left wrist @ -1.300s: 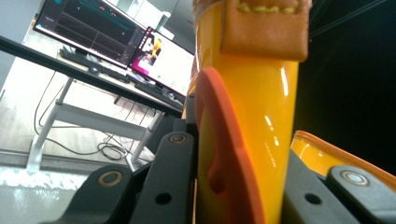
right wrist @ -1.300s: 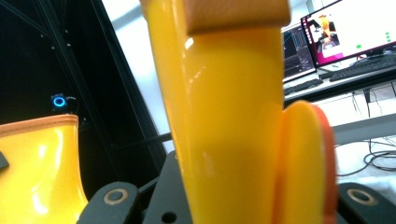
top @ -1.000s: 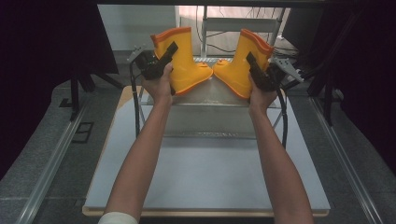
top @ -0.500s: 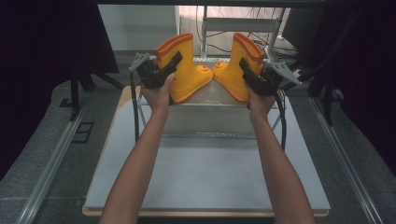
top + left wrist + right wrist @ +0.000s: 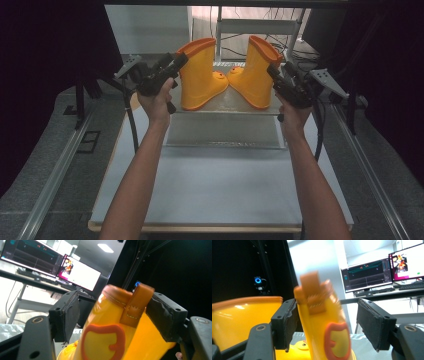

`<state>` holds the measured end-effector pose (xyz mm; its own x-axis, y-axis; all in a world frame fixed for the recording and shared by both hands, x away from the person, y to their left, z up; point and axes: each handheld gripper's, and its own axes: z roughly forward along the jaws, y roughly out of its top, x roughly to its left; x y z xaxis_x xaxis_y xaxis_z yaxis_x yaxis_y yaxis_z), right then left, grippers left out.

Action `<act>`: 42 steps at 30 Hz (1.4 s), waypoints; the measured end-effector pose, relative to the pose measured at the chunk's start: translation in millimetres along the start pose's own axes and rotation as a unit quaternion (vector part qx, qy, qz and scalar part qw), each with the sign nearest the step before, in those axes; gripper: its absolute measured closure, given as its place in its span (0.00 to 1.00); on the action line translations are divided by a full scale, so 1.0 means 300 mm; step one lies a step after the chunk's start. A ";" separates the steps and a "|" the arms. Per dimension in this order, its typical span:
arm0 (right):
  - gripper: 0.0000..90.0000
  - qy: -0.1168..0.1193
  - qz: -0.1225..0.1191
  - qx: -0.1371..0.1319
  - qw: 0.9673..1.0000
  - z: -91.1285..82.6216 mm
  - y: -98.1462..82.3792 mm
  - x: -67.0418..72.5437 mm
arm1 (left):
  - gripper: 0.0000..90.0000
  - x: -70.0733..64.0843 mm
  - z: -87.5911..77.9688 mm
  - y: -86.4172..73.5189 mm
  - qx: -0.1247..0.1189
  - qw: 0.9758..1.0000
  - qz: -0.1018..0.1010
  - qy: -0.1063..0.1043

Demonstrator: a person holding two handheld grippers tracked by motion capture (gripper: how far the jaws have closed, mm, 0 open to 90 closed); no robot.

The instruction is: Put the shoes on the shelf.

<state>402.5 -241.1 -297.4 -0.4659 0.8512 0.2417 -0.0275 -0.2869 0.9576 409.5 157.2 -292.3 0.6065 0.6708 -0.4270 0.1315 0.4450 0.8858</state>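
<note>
Your two boots, the left boot [image 5: 200, 75] and the right boot [image 5: 257, 72], look like smooth, glossy yellow rubber or soft plastic, with light glinting off the shafts, and the orange pull tab [image 5: 136, 303] on the left one is matt with visible stitching. The pads [image 5: 67, 315] on your left gripper [image 5: 172, 65] look like rough black cloth or foam with a frayed lower edge, set on matt black plastic bodies, and the right gripper [image 5: 279, 76] has the same. Under the boots you've got a dull grey metal-looking tray [image 5: 222, 135] on a smooth matt pale table [image 5: 215, 190] with a wood-coloured edge.
</note>
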 end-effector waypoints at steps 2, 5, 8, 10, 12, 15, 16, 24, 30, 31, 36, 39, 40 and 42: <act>0.37 0.004 -0.002 0.000 1.000 -0.026 0.017 -0.008 | 0.33 -0.001 -0.030 0.003 -0.003 1.000 0.000 0.002; 0.40 0.001 -0.009 0.006 1.000 -0.059 0.031 -0.026 | 0.38 0.009 -0.073 0.007 -0.010 1.000 -0.004 -0.001; 0.45 -0.005 -0.013 0.014 1.000 -0.086 0.039 -0.051 | 0.48 0.019 -0.110 0.011 -0.010 1.000 -0.001 -0.004; 0.49 -0.014 -0.021 0.024 0.999 -0.096 0.043 -0.068 | 0.56 0.028 -0.124 0.014 -0.006 1.000 0.003 0.001; 0.55 -0.021 -0.025 0.029 0.999 -0.097 0.044 -0.085 | 0.66 0.040 -0.127 0.014 0.006 1.000 0.010 0.018; 0.64 -0.033 -0.032 0.051 0.998 -0.092 0.039 -0.106 | 0.80 0.056 -0.124 0.006 0.023 0.999 0.020 0.041; 0.68 -0.036 -0.033 0.062 0.997 -0.089 0.035 -0.112 | 0.85 0.063 -0.122 0.001 0.031 0.998 0.023 0.047; 0.99 -0.047 -0.028 0.124 0.991 -0.058 -0.036 -0.156 | 1.00 0.108 -0.097 -0.068 0.083 0.994 0.023 0.073; 1.00 -0.043 -0.016 0.152 0.987 -0.046 -0.077 -0.178 | 1.00 0.124 -0.081 -0.104 0.102 0.991 0.019 0.079; 1.00 -0.044 -0.016 0.157 0.986 -0.044 -0.081 -0.179 | 1.00 0.126 -0.079 -0.108 0.106 0.991 0.019 0.081; 1.00 -0.049 -0.018 0.182 0.982 -0.025 -0.112 -0.164 | 1.00 0.133 -0.072 -0.138 0.134 0.986 0.031 0.092; 1.00 -0.049 -0.025 0.197 0.979 -0.014 -0.129 -0.150 | 1.00 0.134 -0.070 -0.154 0.144 0.984 0.036 0.097; 1.00 -0.049 -0.027 0.201 0.978 -0.010 -0.136 -0.145 | 1.00 0.134 -0.068 -0.161 0.150 0.983 0.040 0.099; 1.00 -0.048 -0.033 0.208 0.976 -0.004 -0.147 -0.134 | 1.00 0.135 -0.065 -0.171 0.156 0.982 0.043 0.100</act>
<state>421.4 -263.3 -349.5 -0.3901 0.9046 0.1718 0.3169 -0.0433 0.9475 411.9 173.0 -358.6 0.4634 0.8152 -0.3474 0.3391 0.1990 0.9195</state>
